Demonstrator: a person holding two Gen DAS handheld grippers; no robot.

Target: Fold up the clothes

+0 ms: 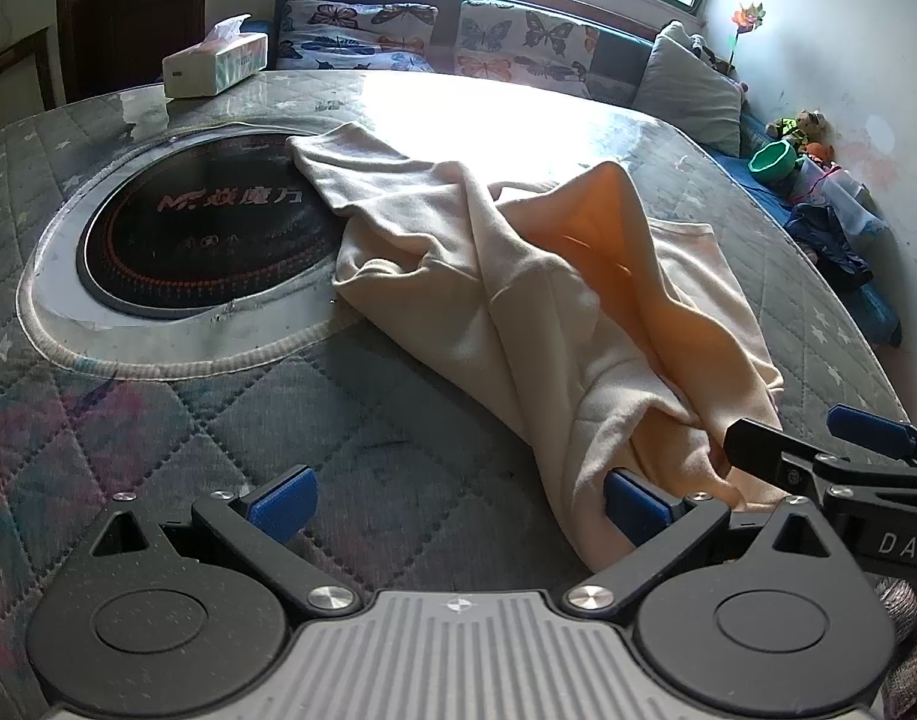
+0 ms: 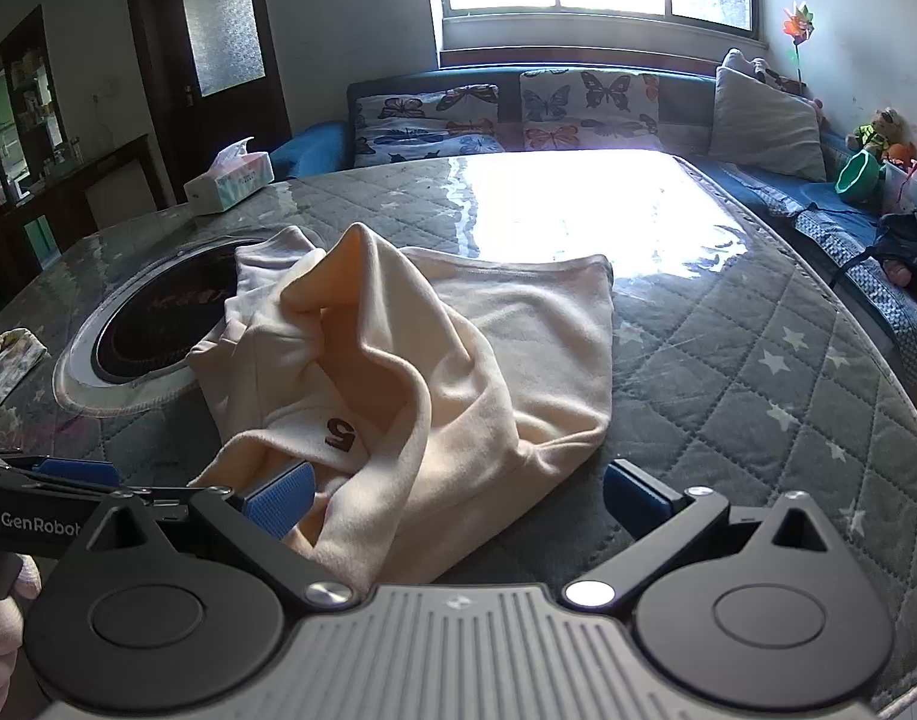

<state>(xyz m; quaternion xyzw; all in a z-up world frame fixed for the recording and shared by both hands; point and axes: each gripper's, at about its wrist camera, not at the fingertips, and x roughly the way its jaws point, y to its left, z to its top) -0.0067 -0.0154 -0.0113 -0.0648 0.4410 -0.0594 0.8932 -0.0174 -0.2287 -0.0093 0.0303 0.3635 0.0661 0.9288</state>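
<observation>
cream garment [image 1: 518, 300] bunched beside inset cooktop [image 1: 200, 240] | tissue box [image 1: 215, 57] far | both grippers' fingers released, possibly brushing cloth

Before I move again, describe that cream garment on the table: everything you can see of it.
The cream garment is soft, fleecy-looking knit, crumpled, not yet folded. A ridge of cloth peaks up in the middle, showing an orange-tinted inner side. A dark printed "5" shows near the close edge. One end drapes over the round black cooktop; the rest lies on the quilted table cover. Both tongs are open: the cloth's near edge lies between the right tongs and against the left tongs' right pad.
</observation>
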